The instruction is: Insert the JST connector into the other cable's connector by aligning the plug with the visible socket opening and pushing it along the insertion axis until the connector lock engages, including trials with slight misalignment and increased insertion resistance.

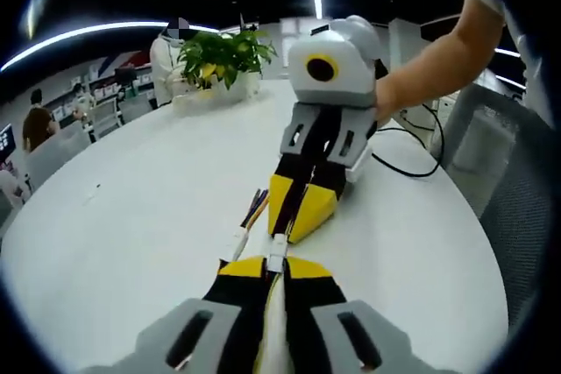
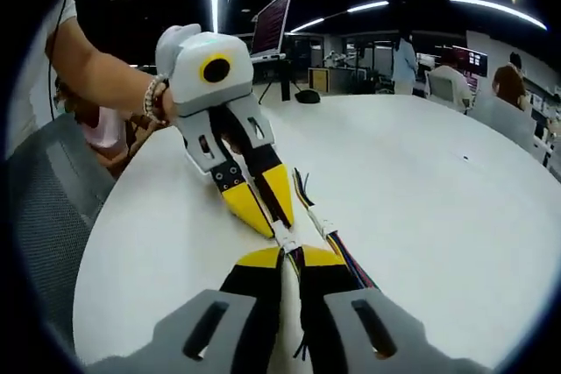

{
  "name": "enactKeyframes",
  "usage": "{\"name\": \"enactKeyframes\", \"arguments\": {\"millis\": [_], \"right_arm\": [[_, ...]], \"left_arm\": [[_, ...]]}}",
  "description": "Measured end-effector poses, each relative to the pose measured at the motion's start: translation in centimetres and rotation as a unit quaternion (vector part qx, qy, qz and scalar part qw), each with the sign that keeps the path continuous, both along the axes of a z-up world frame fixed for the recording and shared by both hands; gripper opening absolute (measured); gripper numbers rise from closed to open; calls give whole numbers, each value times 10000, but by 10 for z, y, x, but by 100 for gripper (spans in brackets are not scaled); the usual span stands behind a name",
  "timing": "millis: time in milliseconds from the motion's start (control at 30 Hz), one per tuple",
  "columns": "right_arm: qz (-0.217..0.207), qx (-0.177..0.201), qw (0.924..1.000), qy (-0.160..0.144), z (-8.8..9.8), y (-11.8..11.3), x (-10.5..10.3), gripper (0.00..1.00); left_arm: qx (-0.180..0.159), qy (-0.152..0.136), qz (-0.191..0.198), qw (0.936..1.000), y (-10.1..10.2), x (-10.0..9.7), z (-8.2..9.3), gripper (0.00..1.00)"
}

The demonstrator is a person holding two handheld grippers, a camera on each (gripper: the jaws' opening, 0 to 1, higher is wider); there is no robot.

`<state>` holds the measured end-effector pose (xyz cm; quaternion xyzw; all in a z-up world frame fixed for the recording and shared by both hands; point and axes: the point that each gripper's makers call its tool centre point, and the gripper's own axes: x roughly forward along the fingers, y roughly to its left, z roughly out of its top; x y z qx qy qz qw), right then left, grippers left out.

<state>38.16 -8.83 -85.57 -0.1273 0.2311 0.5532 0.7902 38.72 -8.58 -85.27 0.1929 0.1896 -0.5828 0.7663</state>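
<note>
On the white round table (image 1: 131, 216) both grippers meet tip to tip. My left gripper (image 1: 275, 267) is shut on a small white JST connector (image 1: 278, 250). The right gripper (image 1: 296, 216) comes in from above in this view, its yellow-tipped jaws closed on the other end. In the right gripper view my right gripper (image 2: 294, 257) is shut just behind the white connector (image 2: 285, 236), and the left gripper (image 2: 267, 212) reaches in from the upper left. The two connector halves touch; whether they are locked together I cannot tell. Coloured wires (image 2: 351, 262) run alongside.
A second white connector (image 1: 237, 245) with coloured wires (image 1: 256, 205) lies on the table beside the jaws. A potted plant (image 1: 223, 63) stands at the far edge, and a black cable (image 1: 421, 159) trails near it. A grey mesh chair (image 2: 44, 216) stands by the table, with people and desks behind.
</note>
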Motion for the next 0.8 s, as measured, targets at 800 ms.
{"name": "enactKeyframes", "arguments": {"millis": [800], "right_arm": [[-41, 30, 10000, -9, -1, 3, -3, 8]], "left_arm": [[-48, 87, 147, 9998, 7, -1, 2, 5]]}}
